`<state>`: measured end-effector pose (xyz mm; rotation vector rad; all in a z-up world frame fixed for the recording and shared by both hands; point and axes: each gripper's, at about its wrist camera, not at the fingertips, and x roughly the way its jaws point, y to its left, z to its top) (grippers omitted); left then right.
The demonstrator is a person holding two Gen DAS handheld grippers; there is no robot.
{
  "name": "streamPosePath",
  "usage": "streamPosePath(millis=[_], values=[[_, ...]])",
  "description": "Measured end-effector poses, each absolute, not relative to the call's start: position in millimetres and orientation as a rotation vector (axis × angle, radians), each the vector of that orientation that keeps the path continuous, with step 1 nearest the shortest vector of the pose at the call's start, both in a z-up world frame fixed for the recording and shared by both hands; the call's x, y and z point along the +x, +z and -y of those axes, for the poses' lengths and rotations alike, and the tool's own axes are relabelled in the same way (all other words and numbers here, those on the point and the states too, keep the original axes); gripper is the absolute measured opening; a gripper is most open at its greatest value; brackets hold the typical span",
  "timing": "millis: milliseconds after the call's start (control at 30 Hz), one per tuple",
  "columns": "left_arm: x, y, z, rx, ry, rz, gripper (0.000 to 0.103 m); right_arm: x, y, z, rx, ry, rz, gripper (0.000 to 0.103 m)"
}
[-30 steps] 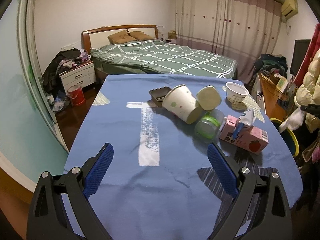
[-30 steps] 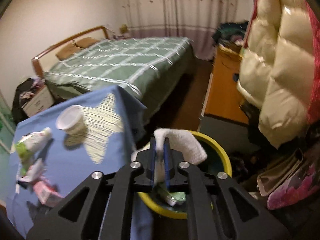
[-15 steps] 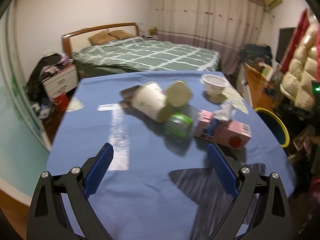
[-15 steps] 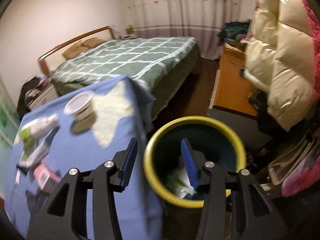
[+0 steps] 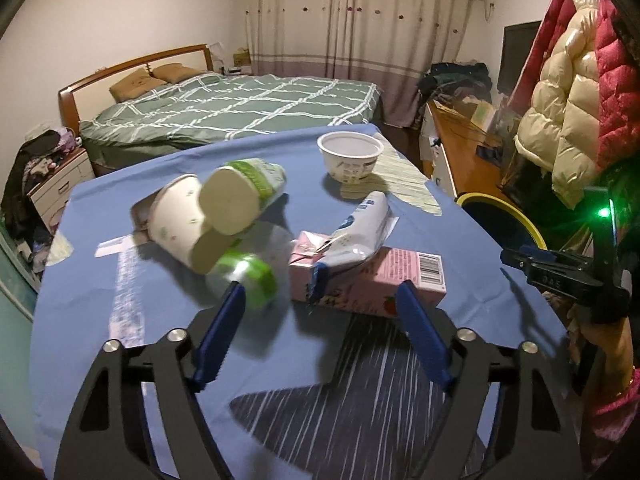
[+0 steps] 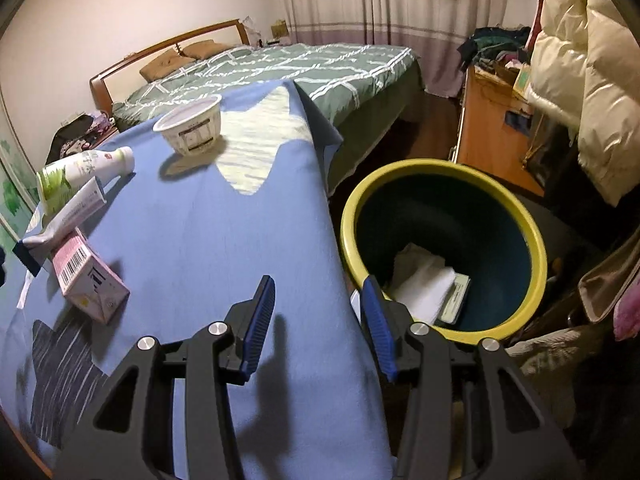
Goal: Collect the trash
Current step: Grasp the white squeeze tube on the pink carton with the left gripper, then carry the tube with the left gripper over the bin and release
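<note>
Left hand-held gripper (image 5: pixel 320 306), empty jaws closing, hovers just before the pink carton (image 5: pixel 372 280), seemingly untouched.

The green-capped jar (image 5: pixel 248 280) is motion-blurred, and the metal tin (image 5: pixel 140 214) sits mostly hidden behind the paper cup (image 5: pixel 180 224).

Matt blue cloth tablecloth (image 5: pixel 168 344), glossy pink paper carton (image 5: pixel 384 280).

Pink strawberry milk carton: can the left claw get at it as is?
Probably yes. The pink strawberry milk carton lies just ahead of the left claw, whose jaws are closing with nothing gripped yet. But a white squeezed tube rests on top and could slide off.
</note>
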<state>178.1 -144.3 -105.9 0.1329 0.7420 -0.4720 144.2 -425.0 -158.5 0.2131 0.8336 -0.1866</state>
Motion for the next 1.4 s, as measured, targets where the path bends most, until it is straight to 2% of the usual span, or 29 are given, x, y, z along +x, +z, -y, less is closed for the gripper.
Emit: streamPosePath(millis=[100,267,667,933,1400], values=[[184.1,-111.0,153.0,0.149,-0.467,-0.743,0.069,143.9,-161.8,427.3,0.228,-0.178,-0.84,0.044],[195.3,-118.9,158.1,0.145,-0.471,-0.757,0.051,144.7,-163.1,428.4,0.236,-0.172,-0.849,0.044],[205.5,-130.9,160.9,0.128,-0.466,-0.774,0.022,146.2,-164.6,430.7,0.246,-0.167,-0.858,0.044],[201.1,-124.6,154.6,0.116,-0.447,-0.746,0.015,145.9,-164.8,430.5,0.249,-0.166,-0.857,0.044],[172.3,-81.4,160.9,0.122,-0.471,-0.662,0.015,144.7,-163.4,429.7,0.245,-0.169,-0.845,0.044]])
